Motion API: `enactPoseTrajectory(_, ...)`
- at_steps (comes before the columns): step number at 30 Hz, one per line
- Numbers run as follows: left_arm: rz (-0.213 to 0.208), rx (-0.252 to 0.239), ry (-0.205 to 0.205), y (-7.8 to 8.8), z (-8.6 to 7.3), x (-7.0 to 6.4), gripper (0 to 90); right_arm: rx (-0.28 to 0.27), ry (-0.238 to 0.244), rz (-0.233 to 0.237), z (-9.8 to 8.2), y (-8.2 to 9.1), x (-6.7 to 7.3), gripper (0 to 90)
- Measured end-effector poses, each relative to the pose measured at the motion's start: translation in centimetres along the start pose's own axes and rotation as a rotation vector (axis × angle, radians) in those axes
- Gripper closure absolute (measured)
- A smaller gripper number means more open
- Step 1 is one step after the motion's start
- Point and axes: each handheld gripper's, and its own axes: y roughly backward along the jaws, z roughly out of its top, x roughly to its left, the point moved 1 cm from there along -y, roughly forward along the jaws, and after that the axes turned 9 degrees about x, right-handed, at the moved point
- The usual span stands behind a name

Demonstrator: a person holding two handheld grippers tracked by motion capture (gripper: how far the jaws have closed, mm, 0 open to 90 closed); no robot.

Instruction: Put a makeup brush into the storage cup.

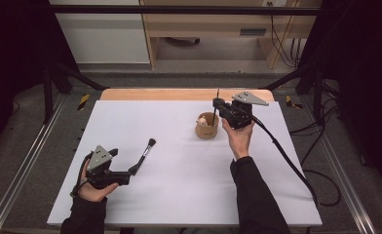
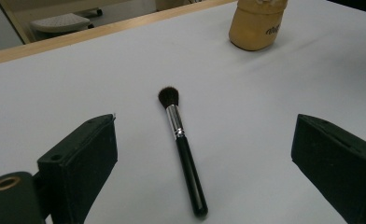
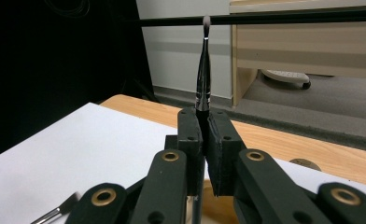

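Note:
A black-handled makeup brush (image 2: 185, 156) with a silver ferrule and dark bristles lies flat on the white table (image 1: 179, 195). My left gripper (image 2: 204, 137) is open, with a jaw on either side of the brush handle and neither touching it. In the high view this brush (image 1: 146, 149) lies just beyond the left gripper (image 1: 134, 169) at the lower left. My right gripper (image 3: 204, 128) is shut on a thin brush (image 3: 203, 74) that stands upright. In the high view the right gripper (image 1: 217, 104) holds the thin brush (image 1: 215, 109) over a small wooden cup (image 1: 207, 127).
The wooden cup (image 2: 256, 28) stands right of the table's middle and holds something pale. A wooden edge (image 1: 179, 93) borders the table's far side, and black frame bars stand beyond it. A cable (image 1: 286, 156) trails off the right gripper across the table's right side.

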Motion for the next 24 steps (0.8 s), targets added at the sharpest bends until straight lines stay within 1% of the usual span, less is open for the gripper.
enactPoseTrajectory(2, -0.002, -0.003, 0.005, 0.0, 0.0, 0.0, 6.4, -0.004, 0.0, -0.009, 0.1, -0.2, -0.1, 85.2)
enactPoseTrajectory(6, -0.002, 0.0, 0.0, 0.0, 0.0, 0.0, 6.4, -0.02, -0.005, -0.026, 0.4, -0.5, -0.3, 85.2)
enactPoseTrajectory(10, -0.002, 0.0, 0.0, 0.0, 0.0, 0.0, 6.4, -0.018, 0.0, -0.045, 0.4, -1.1, -0.5, 85.2)
enactPoseTrajectory(16, -0.001, 0.003, -0.004, -0.1, 0.0, -0.1, 6.5, -0.013, -0.01, -0.051, 0.5, -2.0, -0.9, 85.2)
enactPoseTrajectory(24, -0.003, 0.001, -0.005, -0.1, 0.0, -0.1, 6.5, -0.011, -0.002, -0.067, 0.3, -3.0, -1.2, 85.2)
